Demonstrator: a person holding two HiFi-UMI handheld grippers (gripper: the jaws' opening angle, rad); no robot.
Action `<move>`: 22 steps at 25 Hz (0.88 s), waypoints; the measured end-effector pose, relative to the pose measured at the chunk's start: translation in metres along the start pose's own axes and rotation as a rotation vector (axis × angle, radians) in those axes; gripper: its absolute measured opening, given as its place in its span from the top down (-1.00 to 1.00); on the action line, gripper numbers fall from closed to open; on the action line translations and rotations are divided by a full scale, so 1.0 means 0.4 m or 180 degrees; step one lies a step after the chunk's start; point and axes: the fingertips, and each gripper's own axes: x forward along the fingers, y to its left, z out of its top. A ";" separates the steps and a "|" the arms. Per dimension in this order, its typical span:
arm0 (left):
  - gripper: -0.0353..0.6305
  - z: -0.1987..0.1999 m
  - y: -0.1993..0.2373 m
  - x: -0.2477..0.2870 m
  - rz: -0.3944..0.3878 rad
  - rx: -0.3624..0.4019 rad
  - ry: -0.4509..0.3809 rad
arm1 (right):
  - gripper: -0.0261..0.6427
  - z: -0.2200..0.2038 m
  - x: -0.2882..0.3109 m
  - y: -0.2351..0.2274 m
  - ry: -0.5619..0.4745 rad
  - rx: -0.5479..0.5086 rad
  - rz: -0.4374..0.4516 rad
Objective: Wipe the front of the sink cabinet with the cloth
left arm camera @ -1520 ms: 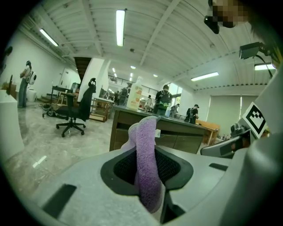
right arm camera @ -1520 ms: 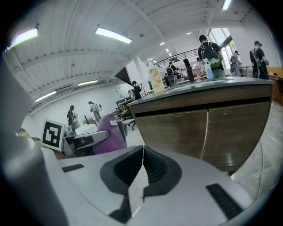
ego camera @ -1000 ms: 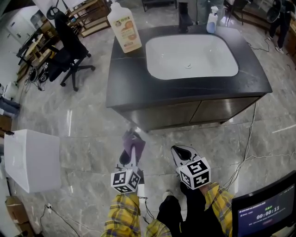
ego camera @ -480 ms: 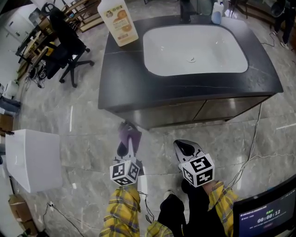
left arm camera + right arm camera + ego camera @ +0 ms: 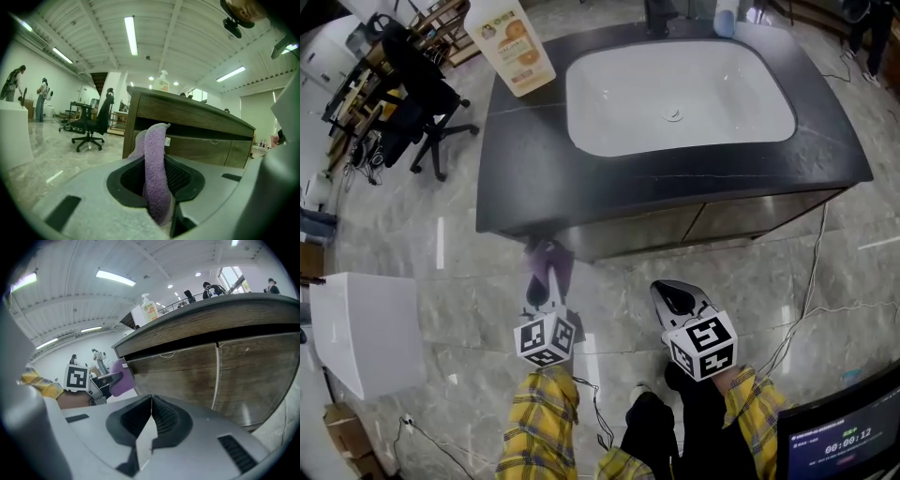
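Left gripper (image 5: 546,286) clamps an upright purple cloth (image 5: 155,159) close to the left corner of the sink cabinet (image 5: 647,230) front, contact unclear; right gripper (image 5: 677,302), jaws together and empty, hangs before the cabinet doors nearer the middle

Left gripper (image 5: 157,183) jaws closed on a purple cloth (image 5: 154,154). It sticks up btwn them, top end just at the left corner of the sink cabinet (image 5: 197,126); contact can't be told. Cabinet seen from low down: dark wood front, shadowed recess under the top, door seam at right. Soap bottle (image 5: 163,80) on top. Left of cabinet: black office chair (image 5: 96,123) on glossy stone floor (image 5: 51,159), white box (image 5: 11,136) at frame edge, people (image 5: 43,96) far back. Strip lights (image 5: 131,35) overhead.
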 end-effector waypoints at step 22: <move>0.65 -0.038 -0.370 0.068 -0.0792 0.0206 0.0027 | 0.91 -0.028 -0.124 -0.155 -0.0194 0.0368 -0.0518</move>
